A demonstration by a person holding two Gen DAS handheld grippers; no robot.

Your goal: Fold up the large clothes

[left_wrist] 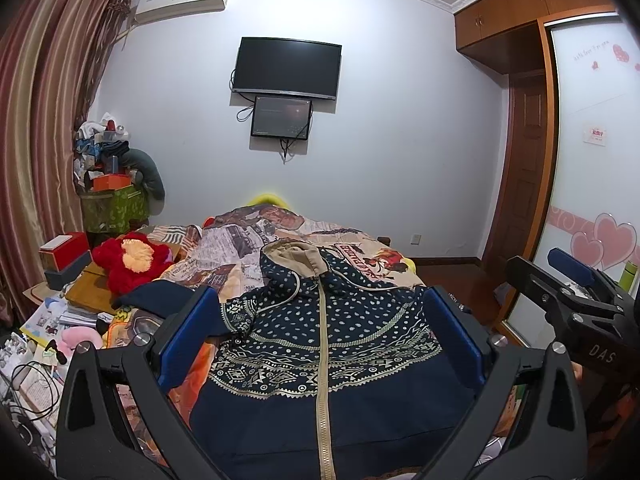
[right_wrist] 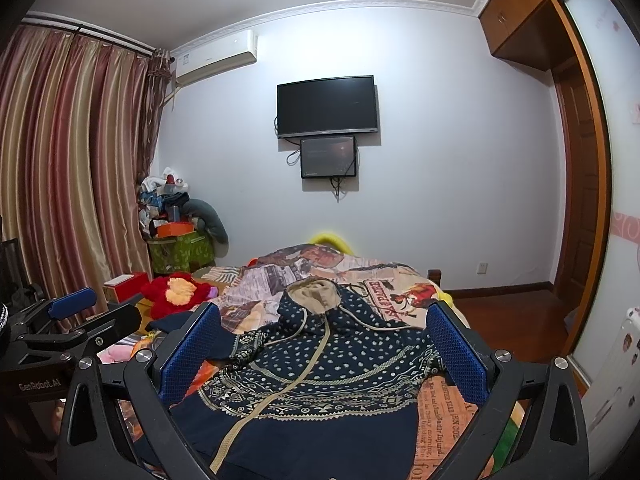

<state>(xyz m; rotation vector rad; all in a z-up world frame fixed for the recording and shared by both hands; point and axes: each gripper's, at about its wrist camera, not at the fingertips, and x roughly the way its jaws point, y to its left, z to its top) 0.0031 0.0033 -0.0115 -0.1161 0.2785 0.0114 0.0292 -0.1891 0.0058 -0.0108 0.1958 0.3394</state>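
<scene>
Here we are at the foot of the bed (left_wrist: pixel 248 248), and the hooded jacket (left_wrist: pixel 320 336) is laid out flat on its back across the printed bedspread, zip up the front, hood (left_wrist: pixel 298 258) pointing away toward the wall with the television (left_wrist: pixel 287 68). That is the line that matters: the long axis of the garment runs straight away from both grippers, hem nearest them, hood farthest. The left gripper (left_wrist: pixel 320 340) hangs over the near end with its jaws wide apart, nothing between the blue pads, and from its camera the zip runs almost dead centre between them, so it sits squarely over the middle of the body. The right gripper (right_wrist: pixel 324 352) is just beside it, jaws equally spread and empty, and from there the zip slants off to the left, so this one is set toward the right side of the jacket, with the bare bedspread showing under its right pad. The left sleeve (left_wrist: pixel 240 312) looks bunched inward near the left pad; the right sleeve (right_wrist: pixel 420 356) lies close in front of the right one. By my reckoning no fold has been made yet. I'd say the next move calls for each gripper to take its own side, and the right is the nearer to an edge, while the left would have to shift outward first.
</scene>
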